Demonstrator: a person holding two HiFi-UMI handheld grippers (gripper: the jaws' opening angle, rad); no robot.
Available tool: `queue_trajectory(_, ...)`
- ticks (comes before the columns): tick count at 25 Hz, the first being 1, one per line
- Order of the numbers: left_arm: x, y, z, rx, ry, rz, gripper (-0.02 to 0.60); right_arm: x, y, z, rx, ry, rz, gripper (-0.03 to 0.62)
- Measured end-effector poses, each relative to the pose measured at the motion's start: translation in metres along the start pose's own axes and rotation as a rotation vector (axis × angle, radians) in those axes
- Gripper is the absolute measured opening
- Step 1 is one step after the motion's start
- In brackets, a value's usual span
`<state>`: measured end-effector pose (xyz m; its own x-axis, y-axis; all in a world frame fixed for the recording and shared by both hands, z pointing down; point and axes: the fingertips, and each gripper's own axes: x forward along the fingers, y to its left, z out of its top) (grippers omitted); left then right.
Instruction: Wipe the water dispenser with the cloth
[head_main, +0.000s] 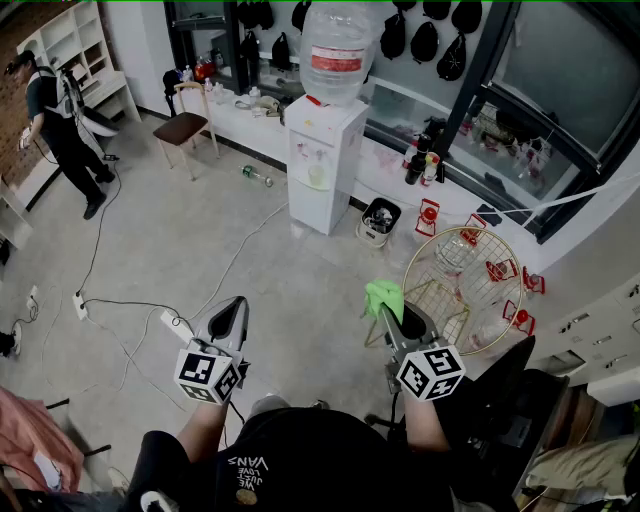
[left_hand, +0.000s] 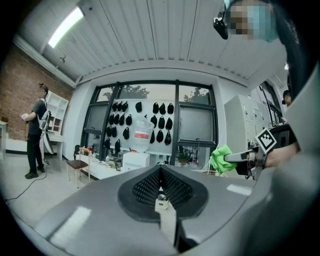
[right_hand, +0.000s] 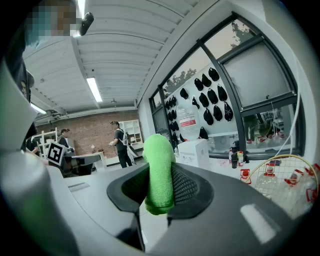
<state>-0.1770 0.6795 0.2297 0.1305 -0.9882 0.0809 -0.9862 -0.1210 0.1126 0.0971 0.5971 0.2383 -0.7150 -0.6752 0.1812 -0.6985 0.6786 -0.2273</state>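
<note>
— What have you got in the right tool (right_hand: 159, 186)?

— The green cloth (right_hand: 159, 167). The jaws are closed on it. It stands up between them as a folded wad, with its top poking out past the tips and its lower edge hanging just inside.

— And the left tool (left_hand: 161, 189)?

— Closed down narrow, jaw against jaw, with nothing between them. I hold it out in front of me at about the same height as the right one, and the two are apart.

— Where is the water dispenser (head_main: 325, 165)?

— Ahead of me across the grey floor (head_main: 160, 250), well apart from both tools. It is a white cabinet standing upright against the low ledge under the windows, with a big clear bottle (head_main: 336, 40) upside down on top. The cloth touches no part of it.

— Anything else around?

— A round gold wire basket (head_main: 470, 285) sits to my right, near the right tool. A chair (head_main: 188, 125) stands left of the dispenser. A cable and a power strip (head_main: 176, 324) lie on the floor near the left tool. A person (head_main: 58, 125) in dark clothes is off at the far left.
</note>
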Motion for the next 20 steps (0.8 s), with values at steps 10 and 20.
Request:
queue_trajectory(10, 0.054, -0.009, -0.007, -0.022, 0.036, -0.054, 0.002, 0.031, -0.034, 0.003, 0.111, -0.019, 0.009, 0.112)
queue_trajectory(20, 0.181, 0.052, -0.018, -0.084, 0.049, -0.135, 0.002, 0.143, -0.083, 0.024, 0.126, -0.056, -0.065, 0.112)
